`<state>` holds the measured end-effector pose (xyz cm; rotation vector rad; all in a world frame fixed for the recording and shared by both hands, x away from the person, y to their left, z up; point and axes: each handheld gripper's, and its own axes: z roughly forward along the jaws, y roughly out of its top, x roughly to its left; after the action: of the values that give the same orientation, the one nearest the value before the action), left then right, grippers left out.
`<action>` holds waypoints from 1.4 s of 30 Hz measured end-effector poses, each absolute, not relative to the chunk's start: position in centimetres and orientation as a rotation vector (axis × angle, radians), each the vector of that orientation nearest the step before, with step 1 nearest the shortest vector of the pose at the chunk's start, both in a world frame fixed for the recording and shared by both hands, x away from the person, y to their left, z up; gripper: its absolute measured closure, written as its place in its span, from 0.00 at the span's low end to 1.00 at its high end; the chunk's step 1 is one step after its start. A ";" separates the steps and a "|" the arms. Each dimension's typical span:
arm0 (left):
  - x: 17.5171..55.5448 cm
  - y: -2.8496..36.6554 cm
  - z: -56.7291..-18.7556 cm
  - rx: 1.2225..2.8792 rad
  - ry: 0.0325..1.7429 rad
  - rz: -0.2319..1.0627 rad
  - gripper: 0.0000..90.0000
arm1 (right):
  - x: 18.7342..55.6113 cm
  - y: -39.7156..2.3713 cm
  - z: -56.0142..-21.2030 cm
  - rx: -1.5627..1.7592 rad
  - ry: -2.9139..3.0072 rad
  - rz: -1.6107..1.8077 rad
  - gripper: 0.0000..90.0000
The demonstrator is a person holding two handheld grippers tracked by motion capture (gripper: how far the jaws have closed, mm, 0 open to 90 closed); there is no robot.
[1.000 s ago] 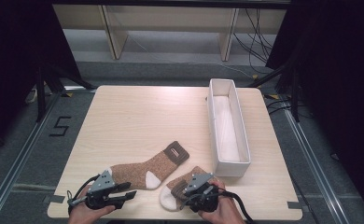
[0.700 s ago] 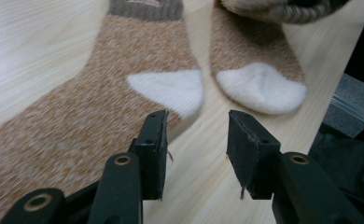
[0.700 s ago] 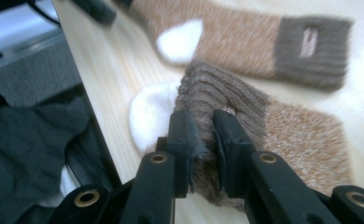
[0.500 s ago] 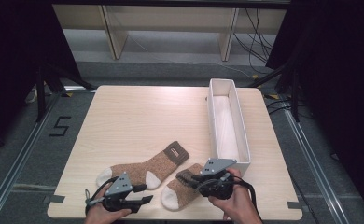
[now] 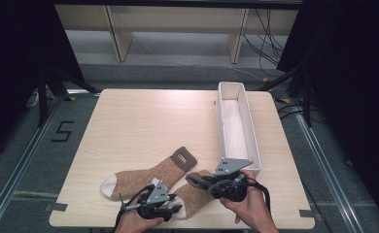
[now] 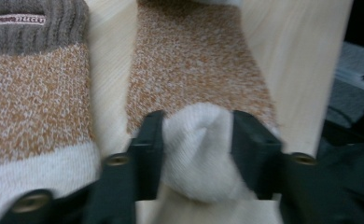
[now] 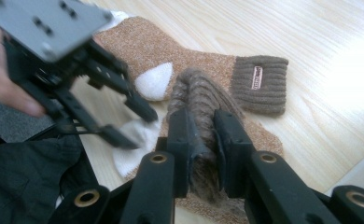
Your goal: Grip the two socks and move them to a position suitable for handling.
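Two tan socks with brown cuffs and white toes lie at the table's front. The first sock (image 5: 148, 175) (image 6: 31, 93) (image 7: 147, 42) lies flat. The second sock (image 5: 195, 196) (image 6: 194, 70) is to its right. My right gripper (image 5: 202, 182) (image 7: 202, 121) is shut on that sock's brown cuff (image 7: 201, 93) and holds it raised off the table. My left gripper (image 5: 173, 209) (image 6: 196, 135) (image 7: 134, 127) has just been closing. Its pads now pinch the second sock's white toe (image 6: 196, 158), which bunches between them.
A long white bin (image 5: 236, 126) stands along the right side of the wooden table (image 5: 144, 121), just beyond my right hand. The table's front edge runs right below both hands. Dark floor and shelving surround the table.
My left gripper has slid right from the first sock's foot to the second sock's toe and closed on it. My right gripper has lifted the cuff and shifted slightly right.
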<state>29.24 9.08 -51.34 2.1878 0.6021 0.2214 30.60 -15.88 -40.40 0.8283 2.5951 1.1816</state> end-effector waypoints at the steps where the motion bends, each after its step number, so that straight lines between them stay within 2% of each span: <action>1: 29.3 9.0 -51.2 2.186 0.609 0.225 0.83 | 30.6 -15.9 -40.2 0.834 2.595 1.171 0.86; 2: 29.3 9.0 -51.1 2.192 0.604 0.226 0.90 | 30.7 -16.0 -40.1 0.816 2.587 1.173 0.86; 4: 29.2 9.3 -50.6 2.188 0.598 0.219 0.94 | 30.7 -16.2 -39.9 0.829 2.576 1.180 0.86; 8: 28.7 11.2 -49.1 2.126 0.592 0.157 0.94 | 30.9 -16.8 -39.1 0.841 2.548 1.189 0.87; 16: 26.2 17.5 -47.5 2.117 0.602 0.146 0.95 | 33.0 -17.1 -37.7 0.883 2.463 1.187 0.88; 22: 24.9 20.9 -47.8 2.098 0.621 0.141 0.94 | 33.9 -16.0 -39.2 0.953 2.493 1.107 0.88; 29: 25.4 23.0 -49.4 2.099 0.715 0.161 0.94 | 34.5 -14.6 -43.0 0.993 2.591 1.007 0.87; 32: 25.8 23.4 -49.7 2.104 0.749 0.165 0.94 | 34.9 -14.7 -45.1 1.018 2.609 0.902 0.84; 34: 26.1 23.7 -49.7 2.120 0.757 0.180 0.94 | 34.8 -14.7 -45.2 1.054 2.599 0.878 0.83; 35: 26.1 23.8 -49.8 2.117 0.766 0.189 0.94 | 34.6 -14.7 -45.3 1.069 2.594 0.842 0.78; 42: 26.3 23.9 -50.1 2.111 0.778 0.182 0.94 | 33.9 -15.3 -43.9 1.046 2.547 0.847 0.69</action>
<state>26.30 23.90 -50.09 2.1106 0.7783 0.1819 33.90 -15.35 -43.94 1.0461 2.5472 0.8466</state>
